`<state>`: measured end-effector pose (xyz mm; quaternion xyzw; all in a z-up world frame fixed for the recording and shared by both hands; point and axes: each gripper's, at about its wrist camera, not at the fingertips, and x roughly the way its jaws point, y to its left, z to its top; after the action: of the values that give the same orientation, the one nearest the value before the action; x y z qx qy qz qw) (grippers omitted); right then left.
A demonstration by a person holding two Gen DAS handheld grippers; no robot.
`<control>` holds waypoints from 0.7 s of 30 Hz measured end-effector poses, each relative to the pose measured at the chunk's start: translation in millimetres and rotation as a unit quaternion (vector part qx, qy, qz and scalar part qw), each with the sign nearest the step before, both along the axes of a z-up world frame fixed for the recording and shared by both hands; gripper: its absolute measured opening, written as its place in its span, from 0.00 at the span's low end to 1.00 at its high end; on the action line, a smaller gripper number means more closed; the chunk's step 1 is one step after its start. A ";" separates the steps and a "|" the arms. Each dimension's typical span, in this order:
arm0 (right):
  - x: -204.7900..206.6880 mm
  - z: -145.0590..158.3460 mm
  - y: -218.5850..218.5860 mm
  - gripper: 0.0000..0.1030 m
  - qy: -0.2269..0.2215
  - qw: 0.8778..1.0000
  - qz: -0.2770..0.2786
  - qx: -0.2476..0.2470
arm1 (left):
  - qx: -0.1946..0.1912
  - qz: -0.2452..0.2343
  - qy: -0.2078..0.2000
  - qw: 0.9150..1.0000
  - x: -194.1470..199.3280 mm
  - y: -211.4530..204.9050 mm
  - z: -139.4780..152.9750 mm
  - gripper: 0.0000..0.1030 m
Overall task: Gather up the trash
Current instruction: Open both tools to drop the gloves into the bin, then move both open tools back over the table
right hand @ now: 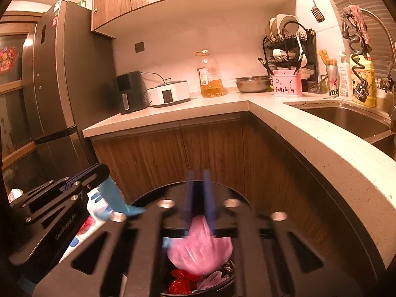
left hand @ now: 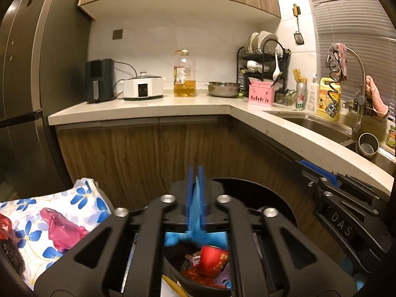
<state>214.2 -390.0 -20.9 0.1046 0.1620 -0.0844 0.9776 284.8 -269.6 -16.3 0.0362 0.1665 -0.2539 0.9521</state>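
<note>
Left gripper (left hand: 195,173) jaws pinch blue bag (left hand: 195,212) | right gripper (right hand: 198,180) jaws hold pink bag (right hand: 200,250)

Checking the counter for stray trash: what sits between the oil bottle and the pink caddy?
A steel bowl sits between oil bottle and pink caddy; both views show it.

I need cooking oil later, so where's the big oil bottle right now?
The oil bottle stands on the counter against the back wall in both wrist views, between the white cooker on its left and the steel bowl on its right.
</note>
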 end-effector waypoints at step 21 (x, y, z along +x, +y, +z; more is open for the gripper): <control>-20.3 -9.8 15.2 0.73 -0.006 1.000 -0.012 0.015 | -0.025 0.175 -0.008 0.984 -43.9 105.7 -24.8 0.80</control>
<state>193.8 -374.9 -30.7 0.1215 0.1561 -0.0932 0.9758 240.8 -163.9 -41.1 -0.0149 0.1559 -0.0874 0.9838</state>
